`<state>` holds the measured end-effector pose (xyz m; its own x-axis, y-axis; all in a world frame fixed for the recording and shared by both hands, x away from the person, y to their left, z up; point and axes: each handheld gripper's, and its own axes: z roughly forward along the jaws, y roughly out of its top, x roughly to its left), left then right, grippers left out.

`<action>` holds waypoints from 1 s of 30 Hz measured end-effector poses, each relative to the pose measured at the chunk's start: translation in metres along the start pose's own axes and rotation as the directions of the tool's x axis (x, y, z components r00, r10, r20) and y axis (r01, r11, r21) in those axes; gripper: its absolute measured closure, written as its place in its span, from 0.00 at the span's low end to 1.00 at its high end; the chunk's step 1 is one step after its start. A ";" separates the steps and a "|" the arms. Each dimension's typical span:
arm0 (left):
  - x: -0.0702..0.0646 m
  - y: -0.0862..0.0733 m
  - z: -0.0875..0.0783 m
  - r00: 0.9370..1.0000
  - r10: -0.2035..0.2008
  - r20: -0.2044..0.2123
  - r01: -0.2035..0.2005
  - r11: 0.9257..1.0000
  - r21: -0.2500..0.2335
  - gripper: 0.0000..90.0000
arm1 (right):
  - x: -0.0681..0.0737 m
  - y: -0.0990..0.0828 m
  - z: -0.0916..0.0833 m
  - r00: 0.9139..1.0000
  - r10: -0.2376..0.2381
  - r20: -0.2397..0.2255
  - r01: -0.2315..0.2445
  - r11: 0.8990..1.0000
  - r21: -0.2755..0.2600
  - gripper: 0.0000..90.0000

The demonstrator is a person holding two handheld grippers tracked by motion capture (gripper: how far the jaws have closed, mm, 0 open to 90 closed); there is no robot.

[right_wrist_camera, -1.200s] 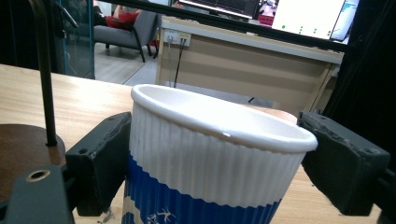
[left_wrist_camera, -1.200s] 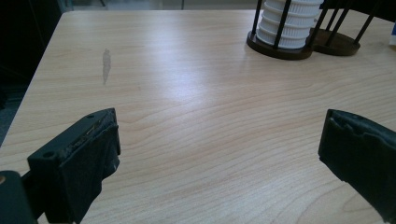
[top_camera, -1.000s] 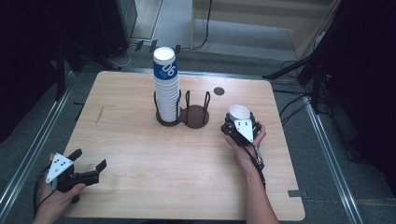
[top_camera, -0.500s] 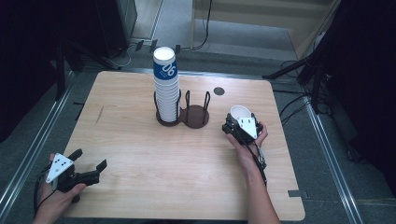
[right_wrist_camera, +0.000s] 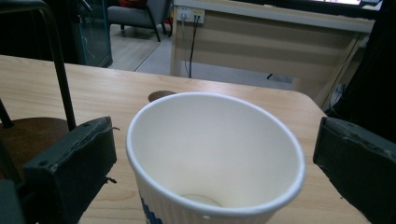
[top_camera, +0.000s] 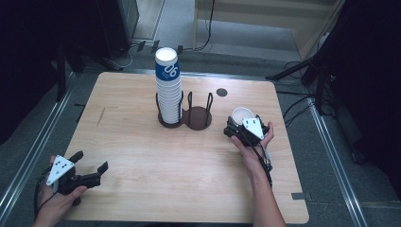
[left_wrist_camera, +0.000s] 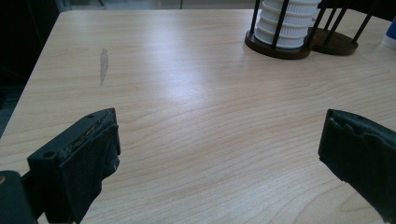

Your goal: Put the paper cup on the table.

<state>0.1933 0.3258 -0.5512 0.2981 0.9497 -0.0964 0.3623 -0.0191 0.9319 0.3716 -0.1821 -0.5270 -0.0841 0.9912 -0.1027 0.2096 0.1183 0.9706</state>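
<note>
Now releasing the white paper cup (right_wrist_camera: 215, 158), standing upright on the wooden table (top_camera: 142, 142) between the right gripper (right_wrist_camera: 212, 154) jaws, just been opening wide, pads clear of it; next, backing straight off without tipping it; left gripper (left_wrist_camera: 219, 154) resting open, empty

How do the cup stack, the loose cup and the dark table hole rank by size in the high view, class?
1. Cup stack, largest.
2. Loose cup on the table, between the right claw's open jaws.
3. Hole, smallest.
</note>
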 end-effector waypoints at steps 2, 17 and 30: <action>0.000 0.000 0.000 1.000 -0.001 -0.002 0.001 1.000 0.001 0.00 | -0.002 0.003 -0.003 1.000 0.005 -0.003 -0.005 1.000 -0.006 0.00; -0.001 0.000 0.001 1.000 0.004 -0.009 -0.004 1.000 0.001 0.00 | -0.015 0.021 -0.030 1.000 -0.003 -0.004 0.003 0.998 -0.055 0.00; -0.001 0.000 0.001 1.000 0.004 -0.012 -0.004 1.000 0.003 0.00 | -0.026 0.028 -0.051 1.000 -0.004 0.005 0.004 0.997 -0.071 0.00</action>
<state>0.1936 0.3247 -0.5512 0.2890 0.9532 -0.0886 0.3636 -0.0237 0.9313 0.3294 -0.2072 -0.4863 -0.0800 0.9910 -0.1074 0.1394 0.1178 0.9832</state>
